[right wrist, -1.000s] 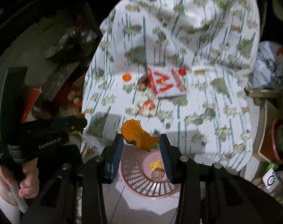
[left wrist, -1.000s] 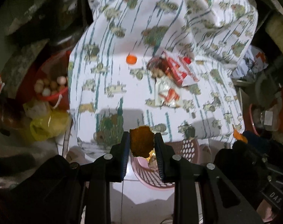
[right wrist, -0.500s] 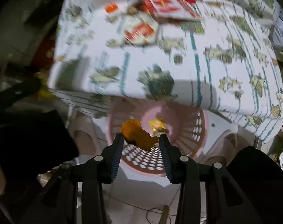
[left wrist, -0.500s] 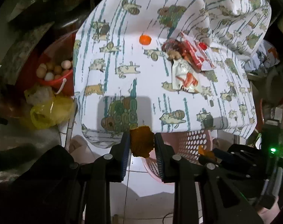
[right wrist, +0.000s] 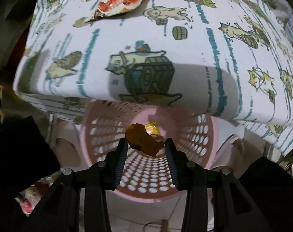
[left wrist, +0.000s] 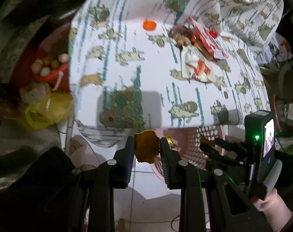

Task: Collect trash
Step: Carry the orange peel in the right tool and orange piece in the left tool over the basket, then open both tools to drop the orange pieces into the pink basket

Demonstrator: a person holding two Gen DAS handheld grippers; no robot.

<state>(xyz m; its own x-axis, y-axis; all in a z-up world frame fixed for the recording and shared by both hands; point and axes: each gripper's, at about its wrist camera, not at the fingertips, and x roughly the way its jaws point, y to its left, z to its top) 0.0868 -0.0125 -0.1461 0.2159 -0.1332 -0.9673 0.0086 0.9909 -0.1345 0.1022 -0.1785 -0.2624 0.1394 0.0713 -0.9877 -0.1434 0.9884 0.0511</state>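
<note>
Two orange scraps are gripped, one by the left tool (left wrist: 147,150) and one by the right tool (right wrist: 145,145). Both scraps are held over the pink basket (right wrist: 210,135) on the floor. One yellow wrapper (right wrist: 152,129) is already seen inside it. On the bench (left wrist: 127,73), the white packet (left wrist: 194,65), the red packet (left wrist: 208,38) and an orange cap (left wrist: 149,24) are left to be picked up.

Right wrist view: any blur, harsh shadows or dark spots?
Right wrist: pink basket and orange peel sharp, tablecloth slightly smeared at left, hard shadow on its front edge, corners black. Left wrist: tablecloth motion-blurred, surroundings dark.
</note>
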